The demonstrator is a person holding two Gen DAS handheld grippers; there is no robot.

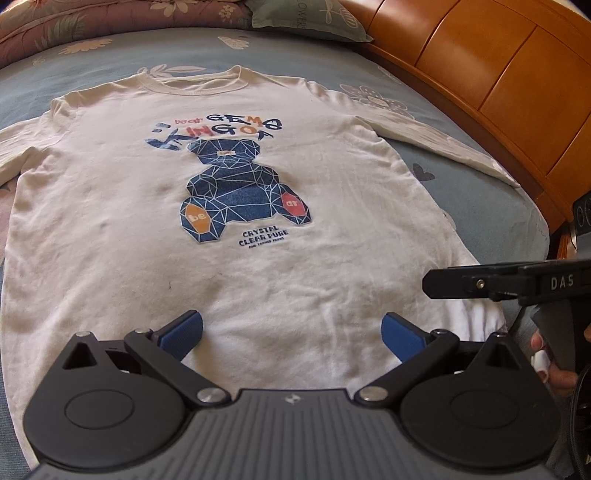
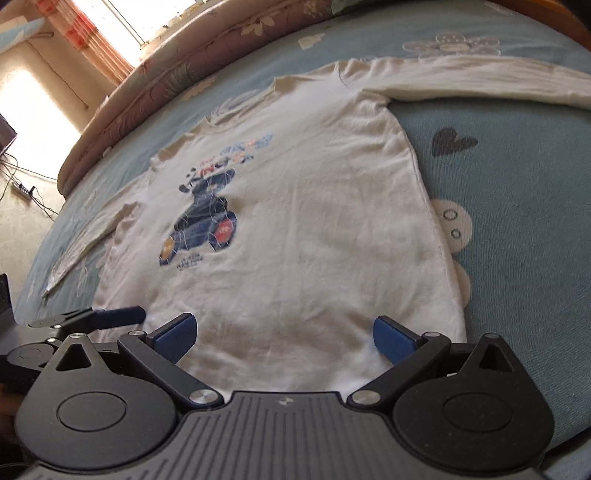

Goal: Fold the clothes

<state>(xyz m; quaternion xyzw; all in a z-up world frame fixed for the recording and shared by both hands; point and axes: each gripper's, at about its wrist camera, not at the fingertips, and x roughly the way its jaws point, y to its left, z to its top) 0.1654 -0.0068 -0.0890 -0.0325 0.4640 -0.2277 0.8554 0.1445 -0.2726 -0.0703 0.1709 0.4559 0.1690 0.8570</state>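
Over the shirt [image 1: 258, 229] hem — left gripper [image 1: 291, 336], right gripper [image 2: 284, 336], both spread.

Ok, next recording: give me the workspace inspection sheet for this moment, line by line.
Surface: bed with a blue patterned sheet, heart and flower motifs.
Job's things: white long-sleeved shirt with a blue bear print, lying flat and face up, both sleeves spread out to the sides, nothing folded.
Clutter: floral quilt and a pillow beyond the collar.
Grippers: left gripper open over the hem; right gripper open over the hem near the shirt's right edge; neither holds cloth.
Cables: a power strip with cords hangs on the wall.
Surroundings: wooden headboard, curtain by a bright window.
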